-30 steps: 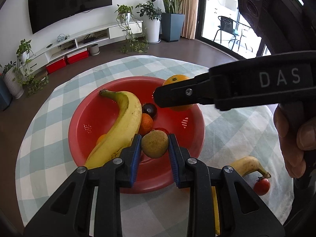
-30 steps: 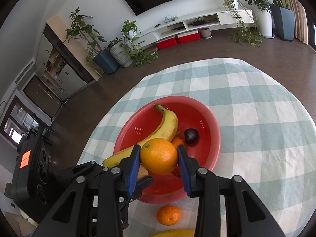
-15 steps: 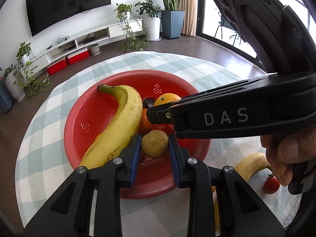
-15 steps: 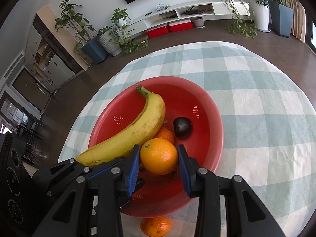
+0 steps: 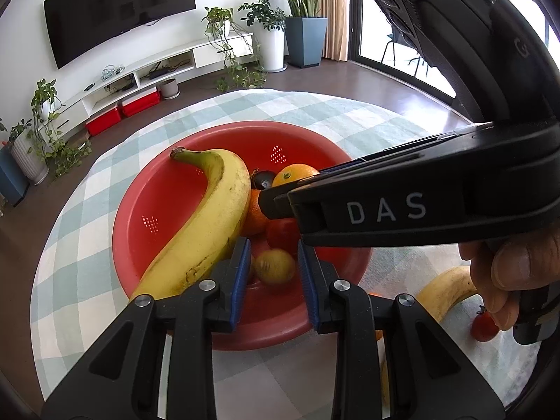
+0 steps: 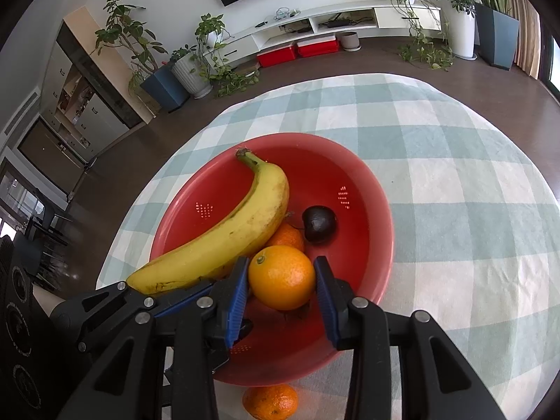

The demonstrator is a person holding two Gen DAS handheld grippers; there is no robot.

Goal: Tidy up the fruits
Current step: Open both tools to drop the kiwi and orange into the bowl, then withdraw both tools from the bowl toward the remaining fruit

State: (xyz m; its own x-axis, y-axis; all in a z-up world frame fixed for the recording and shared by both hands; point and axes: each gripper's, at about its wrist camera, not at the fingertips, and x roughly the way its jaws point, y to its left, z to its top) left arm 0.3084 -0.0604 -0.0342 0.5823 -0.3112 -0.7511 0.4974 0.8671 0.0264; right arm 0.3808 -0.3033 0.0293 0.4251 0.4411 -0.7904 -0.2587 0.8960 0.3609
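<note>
A red bowl (image 5: 168, 189) (image 6: 371, 210) on the checked tablecloth holds a banana (image 5: 210, 224) (image 6: 241, 224), a small orange (image 6: 288, 238), a dark fruit (image 6: 319, 224) and a red fruit (image 5: 281, 232). My left gripper (image 5: 274, 269) is open over the bowl's near side; a blurred brown-green kiwi (image 5: 274, 266) sits free between its pads, falling into the bowl. My right gripper (image 6: 281, 278) is shut on a large orange (image 6: 281, 276) (image 5: 294, 176) just above the bowl's bottom, reaching across the left wrist view.
On the cloth outside the bowl lie a second banana (image 5: 444, 292), a small tomato (image 5: 484, 325) and a mandarin (image 6: 269, 402) at the bowl's near rim. The round table's edge curves close behind the bowl; floor and plants lie beyond.
My left gripper has opened and let go of the kiwi, which drops into the bowl. My right gripper has carried the large orange forward and down into the bowl.
</note>
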